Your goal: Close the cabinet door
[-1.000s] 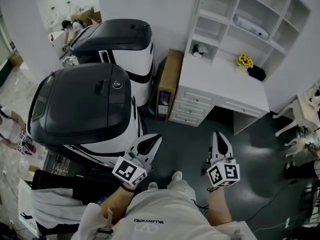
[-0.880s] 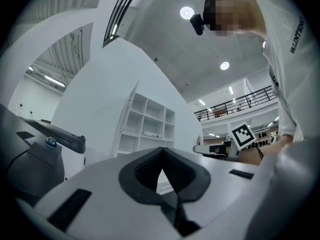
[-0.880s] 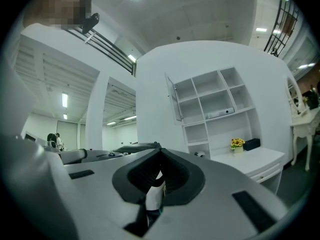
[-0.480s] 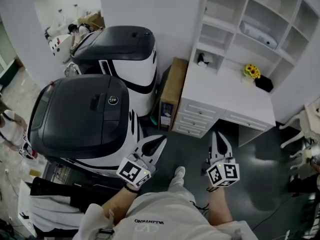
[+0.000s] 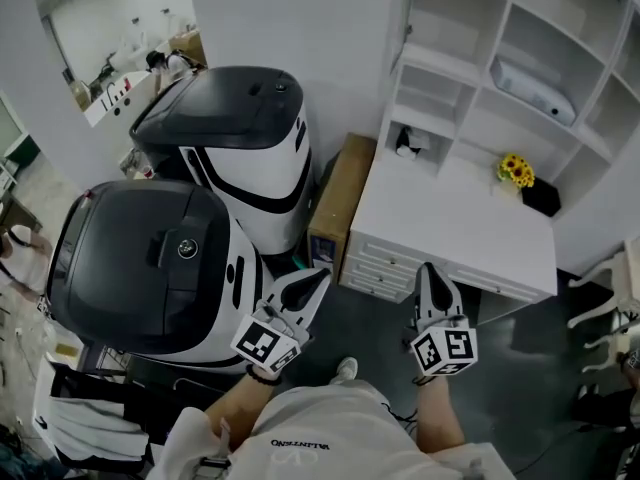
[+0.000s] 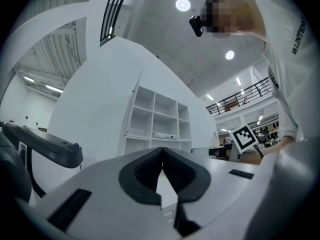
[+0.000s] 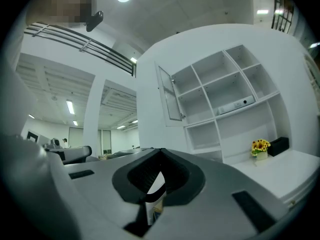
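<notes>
overhead view of a person (image 5: 320, 438) standing on a dark floor (image 5: 375, 318), holding tongs in each hand, both pointing up the frame toward a white table (image 5: 470, 223) with a white shelf unit (image 5: 520, 28) above it

the left tongs (image 5: 322, 273) have their jaws pressed together with nothing between them; the right tongs (image 5: 428, 268) are likewise closed and empty

the cabinet door (image 7: 169, 95) stands open at the upper left compartment of the shelf unit, in the upper middle of the right gripper view: a tall narrow panel, long axis upright, swung out from the shelves so its broad face shows

both tongs are well apart from it

yellow flowers (image 5: 515, 166) sit on the table; a brown box (image 5: 340, 193) stands between the table and two black-topped white machines (image 5: 150, 258) at left
</notes>
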